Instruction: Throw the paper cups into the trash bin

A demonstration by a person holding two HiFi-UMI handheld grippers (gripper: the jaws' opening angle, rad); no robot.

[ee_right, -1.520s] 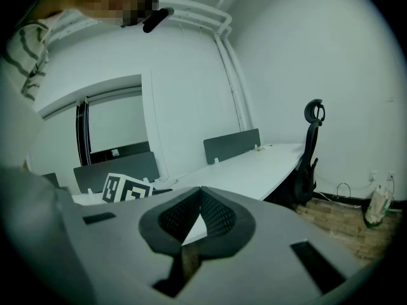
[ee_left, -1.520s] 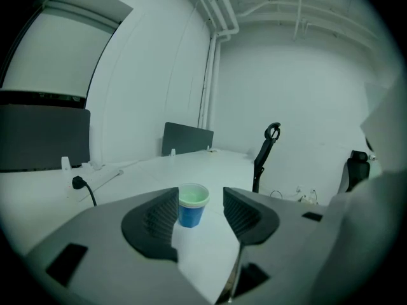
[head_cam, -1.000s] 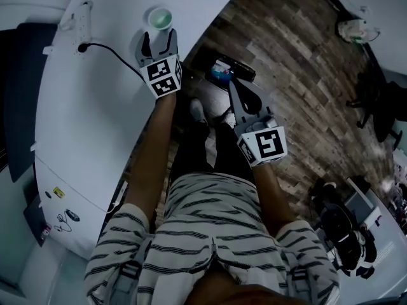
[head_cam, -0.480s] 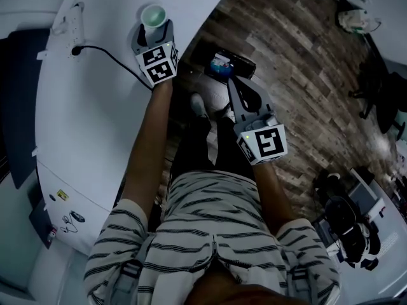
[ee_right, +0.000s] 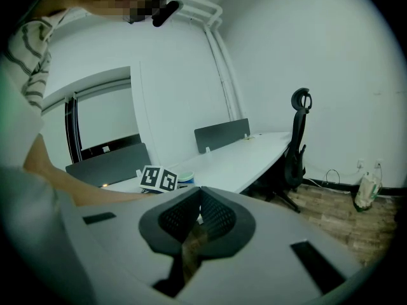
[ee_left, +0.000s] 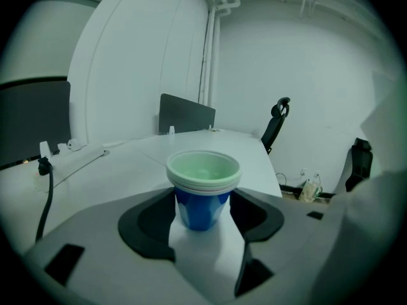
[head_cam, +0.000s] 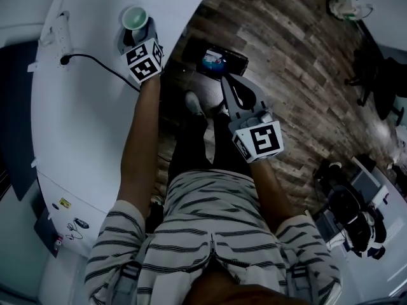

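A stack of paper cups [ee_left: 203, 170], blue outside with a pale green inside, stands upright on the white table [head_cam: 82, 126]. My left gripper [ee_left: 202, 199] reaches round the stack; its jaws have just been closing and the dark pads lie against the blue sides. From the head view the cups [head_cam: 135, 18] sit at the tips of the left gripper [head_cam: 135, 35]. My right gripper [head_cam: 229, 84] hovers over the wood floor near a black trash bin [head_cam: 219, 59]. In its own view the right gripper [ee_right: 198, 215] is shut with nothing between the pads.
A black cable [head_cam: 95, 62] runs across the table to a power strip [head_cam: 54, 27] left of the cups. Office chairs [ee_right: 299, 138] stand by the far desks. My legs and shoe are below the table's curved edge.
The left gripper has moved forward along the table, and the cups now sit between its fingers instead of ahead of them. The right gripper has held its place.
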